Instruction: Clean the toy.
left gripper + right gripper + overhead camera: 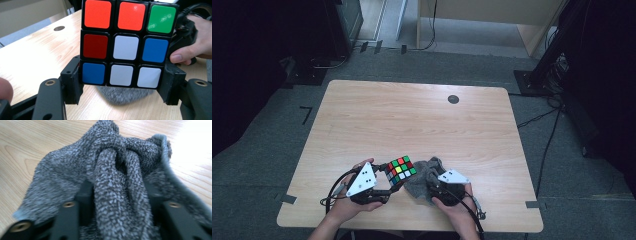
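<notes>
Firmly, left claw clamps the cube; right claw pinches the grey cloth alongside.

surface: light wooden table — on it: crumpled grey cloth | dark round disc

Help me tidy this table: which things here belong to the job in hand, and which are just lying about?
In use:
- puzzle cube, clamped in the left hand-held gripper
- grey cloth, a fold between the right hand-held gripper's jaws

Lying about:
- round dark disc in the tabletop
- cables on the floor
</notes>
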`<state>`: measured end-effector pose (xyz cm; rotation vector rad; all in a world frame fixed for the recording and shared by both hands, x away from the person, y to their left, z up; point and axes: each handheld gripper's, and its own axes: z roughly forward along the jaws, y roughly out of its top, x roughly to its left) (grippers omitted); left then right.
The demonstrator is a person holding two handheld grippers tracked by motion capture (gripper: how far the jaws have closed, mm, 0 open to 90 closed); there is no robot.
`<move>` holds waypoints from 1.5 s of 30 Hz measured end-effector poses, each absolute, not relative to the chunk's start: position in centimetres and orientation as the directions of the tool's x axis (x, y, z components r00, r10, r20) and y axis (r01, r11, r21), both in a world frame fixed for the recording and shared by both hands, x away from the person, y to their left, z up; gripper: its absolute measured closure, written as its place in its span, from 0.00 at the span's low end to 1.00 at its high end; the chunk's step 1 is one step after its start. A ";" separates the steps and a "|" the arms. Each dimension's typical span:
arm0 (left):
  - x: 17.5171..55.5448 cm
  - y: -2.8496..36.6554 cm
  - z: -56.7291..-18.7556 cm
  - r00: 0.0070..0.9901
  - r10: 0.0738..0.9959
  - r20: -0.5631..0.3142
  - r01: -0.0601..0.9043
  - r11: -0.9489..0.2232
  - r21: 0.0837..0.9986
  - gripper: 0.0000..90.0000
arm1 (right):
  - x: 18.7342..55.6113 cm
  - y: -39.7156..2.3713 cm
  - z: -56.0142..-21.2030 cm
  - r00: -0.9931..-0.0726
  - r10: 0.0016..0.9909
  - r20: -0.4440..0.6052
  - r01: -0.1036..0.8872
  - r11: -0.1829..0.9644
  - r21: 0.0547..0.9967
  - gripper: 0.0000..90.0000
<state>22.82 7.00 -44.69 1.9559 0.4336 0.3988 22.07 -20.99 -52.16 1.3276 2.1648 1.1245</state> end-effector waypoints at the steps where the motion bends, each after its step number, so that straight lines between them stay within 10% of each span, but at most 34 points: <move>1: 22.9 7.1 -44.7 0.877 0.475 0.078 0.128 -0.386 0.914 0.37 | 22.1 -21.2 -52.2 -0.491 0.865 0.106 0.579 0.233 0.781 0.70; 10: 23.0 6.8 -45.1 0.878 0.469 0.093 0.131 -0.423 0.896 0.37 | 20.9 -23.2 -49.3 -0.454 0.865 0.216 0.530 0.068 0.845 0.84; 18: 22.3 5.6 -45.6 0.887 0.436 0.151 0.090 -0.485 0.870 0.37 | 17.6 -23.1 -42.6 -0.628 0.710 0.319 0.335 -0.124 0.934 0.84; 45: 21.2 5.7 -44.5 0.911 0.379 0.162 0.012 -0.419 0.908 0.37 | 18.5 -21.4 -45.7 -0.569 0.712 0.411 0.513 -0.083 0.854 0.85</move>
